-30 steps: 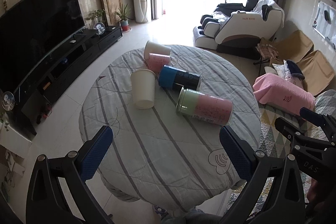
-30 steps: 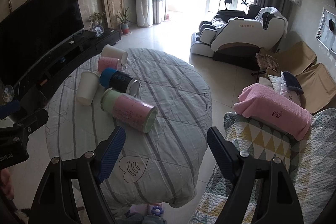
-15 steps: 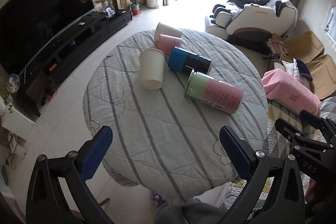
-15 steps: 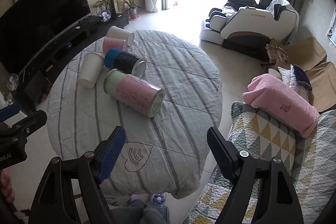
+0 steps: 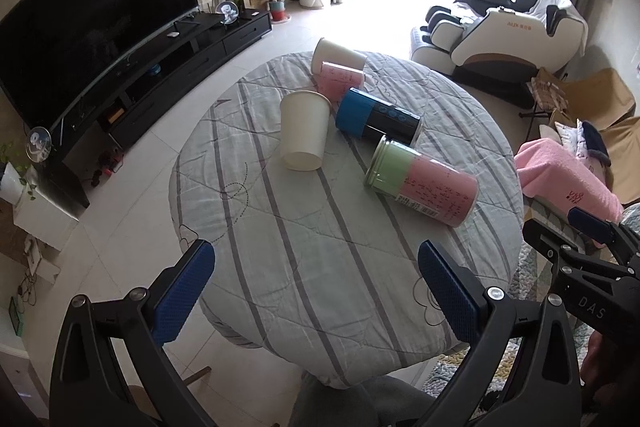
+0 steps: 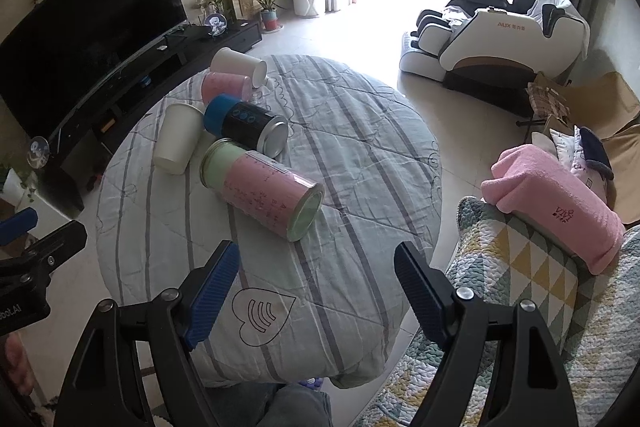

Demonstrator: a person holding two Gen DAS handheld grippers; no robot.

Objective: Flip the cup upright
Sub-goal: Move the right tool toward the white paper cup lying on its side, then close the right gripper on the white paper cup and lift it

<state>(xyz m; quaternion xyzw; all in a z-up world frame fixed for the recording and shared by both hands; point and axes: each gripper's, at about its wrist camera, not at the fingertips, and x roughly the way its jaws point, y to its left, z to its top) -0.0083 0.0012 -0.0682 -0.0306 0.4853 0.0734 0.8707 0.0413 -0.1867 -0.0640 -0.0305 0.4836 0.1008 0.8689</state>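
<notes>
Several cups lie on their sides on a round table under a striped grey quilt (image 5: 304, 227). Nearest is a pink and green can (image 5: 424, 181), also in the right wrist view (image 6: 264, 189). Behind it lie a blue and black can (image 5: 378, 117), a white cup (image 5: 304, 129), a small pink cup (image 5: 340, 81) and another white cup (image 5: 336, 55). My left gripper (image 5: 316, 287) is open and empty above the table's near edge. My right gripper (image 6: 316, 291) is open and empty, just short of the pink and green can.
A large TV (image 5: 92, 39) on a black stand runs along the left wall. A massage chair (image 5: 504, 35) stands at the back right. A quilted sofa with a pink towel (image 6: 556, 199) lies right of the table. The floor around is pale tile.
Both grippers have moved forward and lower toward the table, so the cups look larger and nearer. The jaws stay open. No cup has moved.
</notes>
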